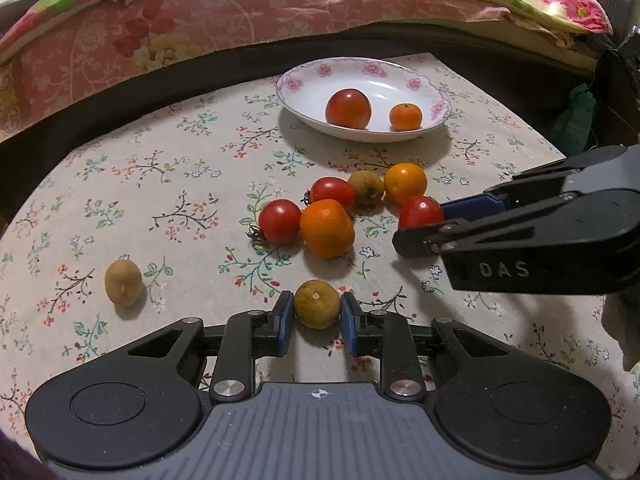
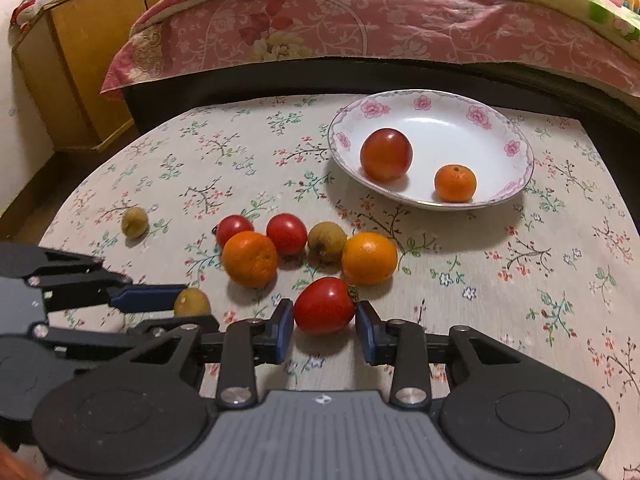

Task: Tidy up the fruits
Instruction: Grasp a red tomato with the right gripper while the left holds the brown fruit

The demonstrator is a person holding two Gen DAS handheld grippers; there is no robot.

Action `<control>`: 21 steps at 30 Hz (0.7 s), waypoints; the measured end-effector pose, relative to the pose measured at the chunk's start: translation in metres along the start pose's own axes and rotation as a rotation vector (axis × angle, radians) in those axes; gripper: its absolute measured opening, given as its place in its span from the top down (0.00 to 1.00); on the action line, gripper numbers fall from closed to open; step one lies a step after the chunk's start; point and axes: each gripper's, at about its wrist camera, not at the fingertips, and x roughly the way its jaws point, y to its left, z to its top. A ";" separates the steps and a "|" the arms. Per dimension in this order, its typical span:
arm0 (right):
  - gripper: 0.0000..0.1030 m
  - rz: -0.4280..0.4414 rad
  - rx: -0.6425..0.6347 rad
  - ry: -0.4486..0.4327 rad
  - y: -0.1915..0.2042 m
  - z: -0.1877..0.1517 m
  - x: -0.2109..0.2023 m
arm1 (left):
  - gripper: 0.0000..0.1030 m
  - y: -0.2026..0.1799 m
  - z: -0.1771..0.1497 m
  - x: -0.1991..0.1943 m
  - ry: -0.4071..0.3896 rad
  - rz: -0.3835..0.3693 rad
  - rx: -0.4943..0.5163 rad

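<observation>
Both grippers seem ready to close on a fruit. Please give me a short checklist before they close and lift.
1. Brown fruit sits between left gripper pads: ok.
2. Tomato sits between right gripper pads: ok.
3. Pads touching the fruit: cannot tell.
4. Plate has free space beside its tomato and orange: ok.
5. The two grippers are apart: ok, but close.
6. Neighbouring orange clear of the tomato: cannot tell.

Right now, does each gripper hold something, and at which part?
The left gripper brackets a brownish fruit at its sides; the right gripper brackets a tomato likewise. Whether the pads grip cannot be told.
</observation>
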 end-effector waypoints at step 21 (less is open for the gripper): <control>0.66 0.013 -0.053 0.030 0.003 -0.019 -0.008 | 0.60 -0.003 -0.007 0.000 -0.001 0.009 0.027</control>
